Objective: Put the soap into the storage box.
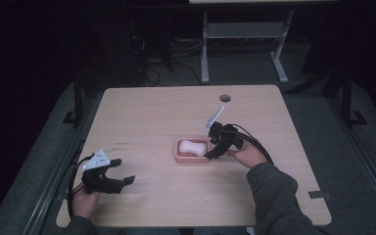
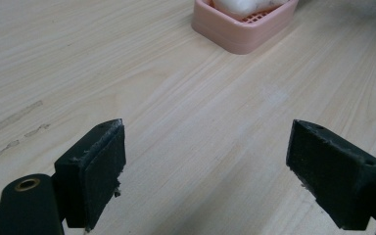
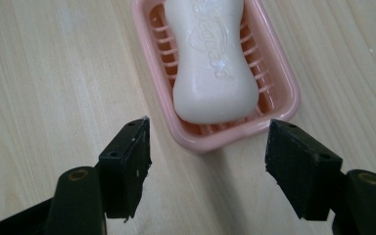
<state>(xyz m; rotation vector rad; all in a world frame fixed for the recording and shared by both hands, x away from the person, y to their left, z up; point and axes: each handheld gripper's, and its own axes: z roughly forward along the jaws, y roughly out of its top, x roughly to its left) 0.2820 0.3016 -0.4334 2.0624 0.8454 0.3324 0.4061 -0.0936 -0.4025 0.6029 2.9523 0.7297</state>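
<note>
While the white soap bar (image 3: 210,68) lies in the pink soap dish (image 3: 284,83), the right hand-held gripper (image 3: 208,154) hangs spread just beside that dish; the left hand-held gripper (image 2: 205,166), well apart from it, is spread too.

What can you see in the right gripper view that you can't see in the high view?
The right gripper view, looking along the open right claw, shows raised letters stamped on the white soap and the ribs in the bottom of the pink soap dish; its two pads stand apart with nothing between them. The high view shows the whole wooden table, the person's hands, the left claw far off at the table's near left, and desk legs behind. Both show the soap lying in the dish on the table, with the right claw just beside it.
</note>
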